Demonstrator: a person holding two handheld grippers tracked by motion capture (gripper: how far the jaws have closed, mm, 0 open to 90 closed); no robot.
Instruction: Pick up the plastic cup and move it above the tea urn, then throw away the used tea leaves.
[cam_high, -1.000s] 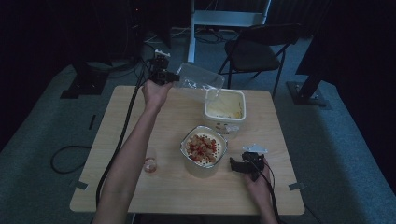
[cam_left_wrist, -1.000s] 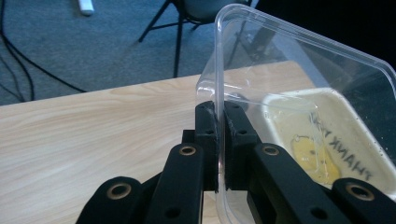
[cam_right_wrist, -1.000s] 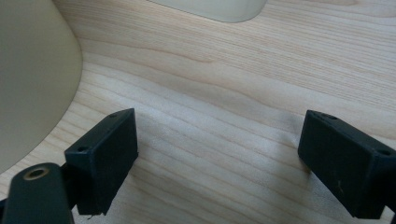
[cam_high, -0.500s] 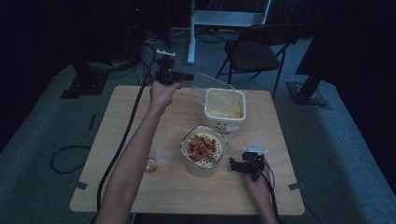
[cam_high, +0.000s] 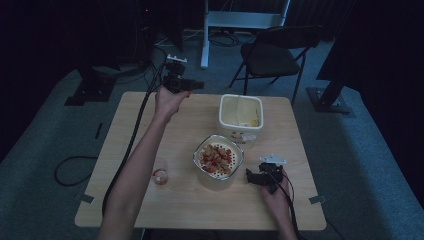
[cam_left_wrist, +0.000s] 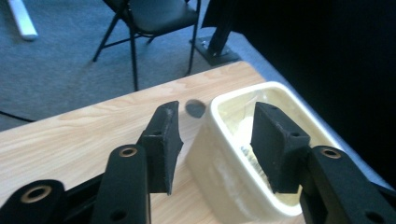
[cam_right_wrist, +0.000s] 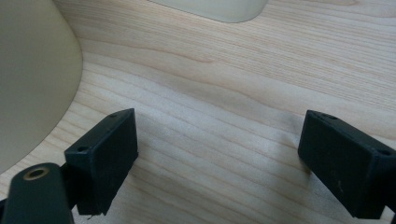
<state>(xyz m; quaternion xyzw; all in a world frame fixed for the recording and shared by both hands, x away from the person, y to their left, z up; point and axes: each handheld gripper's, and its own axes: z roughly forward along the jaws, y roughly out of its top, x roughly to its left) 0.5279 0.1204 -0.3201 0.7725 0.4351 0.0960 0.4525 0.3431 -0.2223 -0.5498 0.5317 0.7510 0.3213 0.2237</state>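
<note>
My left gripper (cam_high: 196, 85) hovers over the table's far left part, its jaws pointing at the cream square tub (cam_high: 240, 113). Its jaws have just been opening and stand apart with nothing between them. In the left gripper view, the left gripper (cam_left_wrist: 217, 116) frames the tub (cam_left_wrist: 219, 158), which holds something pale and clear. A round bowl (cam_high: 218, 160) of cereal with red bits sits mid-table. My right gripper (cam_high: 251, 176) rests on the table right of the bowl. In the right gripper view, the right gripper (cam_right_wrist: 217, 135) is open over bare wood beside the bowl's wall (cam_right_wrist: 32, 74).
A small glass cup (cam_high: 160, 173) stands left of the bowl, next to my left forearm. Cables trail off the table's left and near edges. A folding chair (cam_high: 272, 55) stands beyond the far edge. Bare wood (cam_high: 200, 207) lies along the front.
The left gripper's jaws have opened. The clear thing that stretched from it toward the tub no longer hangs there. The right gripper has not moved.
</note>
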